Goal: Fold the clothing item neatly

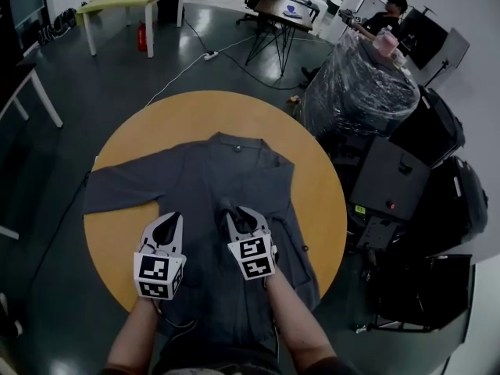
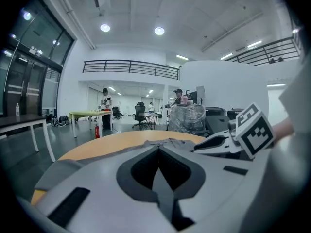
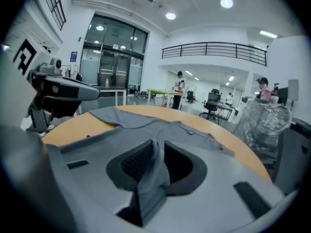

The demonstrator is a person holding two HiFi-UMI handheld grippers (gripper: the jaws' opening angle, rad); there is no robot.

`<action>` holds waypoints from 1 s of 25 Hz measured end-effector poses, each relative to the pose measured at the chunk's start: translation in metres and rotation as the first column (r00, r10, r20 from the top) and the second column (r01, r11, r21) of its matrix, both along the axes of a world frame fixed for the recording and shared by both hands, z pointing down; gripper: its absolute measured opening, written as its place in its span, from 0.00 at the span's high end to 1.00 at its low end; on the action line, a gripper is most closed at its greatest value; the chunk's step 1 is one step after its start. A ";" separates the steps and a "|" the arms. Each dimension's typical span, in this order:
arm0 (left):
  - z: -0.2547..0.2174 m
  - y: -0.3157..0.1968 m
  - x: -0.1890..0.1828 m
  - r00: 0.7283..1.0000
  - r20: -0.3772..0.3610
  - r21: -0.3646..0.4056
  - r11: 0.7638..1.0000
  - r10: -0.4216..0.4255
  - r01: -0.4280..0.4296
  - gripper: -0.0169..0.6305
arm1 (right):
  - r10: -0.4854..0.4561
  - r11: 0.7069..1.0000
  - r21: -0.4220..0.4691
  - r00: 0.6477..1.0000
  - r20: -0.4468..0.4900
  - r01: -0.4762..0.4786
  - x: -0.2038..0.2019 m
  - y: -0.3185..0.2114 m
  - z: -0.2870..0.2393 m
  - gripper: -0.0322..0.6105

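1. Grey shirt (image 1: 226, 178) lies spread flat on the round wooden counter (image 1: 133, 139), collar at the far side, one sleeve stretched out to the left.
2. Left gripper (image 1: 169, 217) sits low at the shirt's left edge, jaws together.
3. Right gripper (image 1: 238, 212) is just beside it over the shirt's middle, jaws slightly apart, with a raised fold of the fabric standing between them.
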State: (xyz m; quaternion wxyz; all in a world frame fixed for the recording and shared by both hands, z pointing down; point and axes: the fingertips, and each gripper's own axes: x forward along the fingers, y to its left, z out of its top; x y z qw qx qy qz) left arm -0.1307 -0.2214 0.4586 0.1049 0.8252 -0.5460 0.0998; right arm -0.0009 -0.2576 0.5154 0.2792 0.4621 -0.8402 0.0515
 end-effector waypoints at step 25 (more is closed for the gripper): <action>0.006 -0.016 0.016 1.000 0.000 -0.016 1.000 0.015 -0.015 0.96 | 0.138 0.979 -0.175 0.977 0.165 -0.109 0.033 0.000 0.034 0.82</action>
